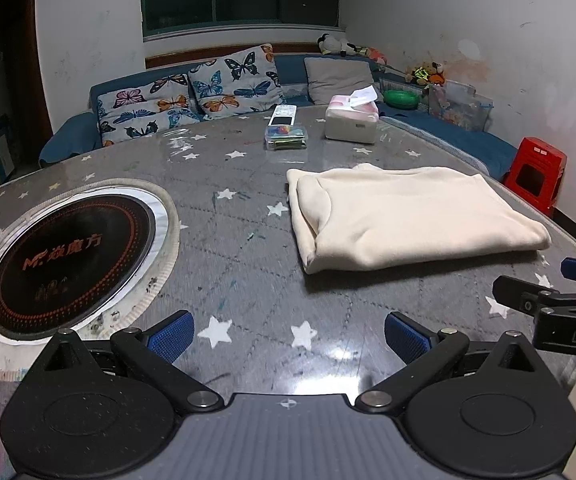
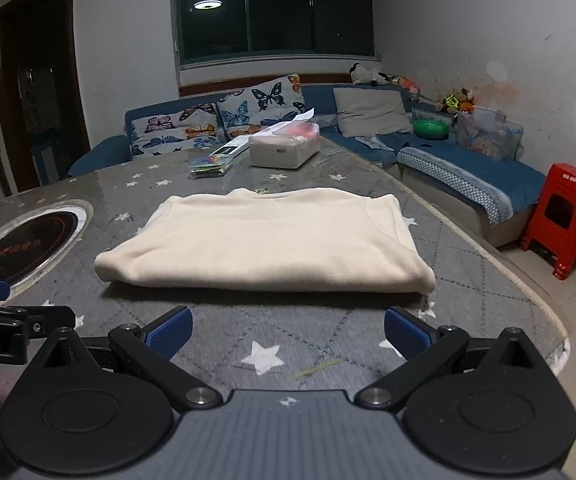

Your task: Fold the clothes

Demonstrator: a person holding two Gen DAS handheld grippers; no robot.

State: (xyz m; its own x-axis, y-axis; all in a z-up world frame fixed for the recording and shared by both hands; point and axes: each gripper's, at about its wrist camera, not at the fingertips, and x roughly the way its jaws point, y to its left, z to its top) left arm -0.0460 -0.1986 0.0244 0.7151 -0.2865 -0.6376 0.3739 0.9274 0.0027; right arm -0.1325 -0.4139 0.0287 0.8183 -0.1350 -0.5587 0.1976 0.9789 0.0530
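Observation:
A cream garment (image 1: 404, 216) lies folded into a thick rectangle on the grey star-patterned table (image 1: 248, 248). In the right wrist view the garment (image 2: 272, 240) lies straight ahead. My left gripper (image 1: 288, 338) is open and empty, above the table, near and to the left of the garment. My right gripper (image 2: 288, 334) is open and empty, just short of the garment's near edge. The right gripper's finger shows at the left wrist view's right edge (image 1: 528, 300). The left gripper's finger shows at the right wrist view's left edge (image 2: 28, 320).
A round induction hob (image 1: 68, 256) is set into the table at the left. A tissue box (image 1: 352, 120), a remote (image 1: 284, 114) and a small clear box (image 1: 286, 138) sit at the far end. A blue sofa (image 2: 468, 168) and a red stool (image 2: 560, 216) stand beyond the table's right edge.

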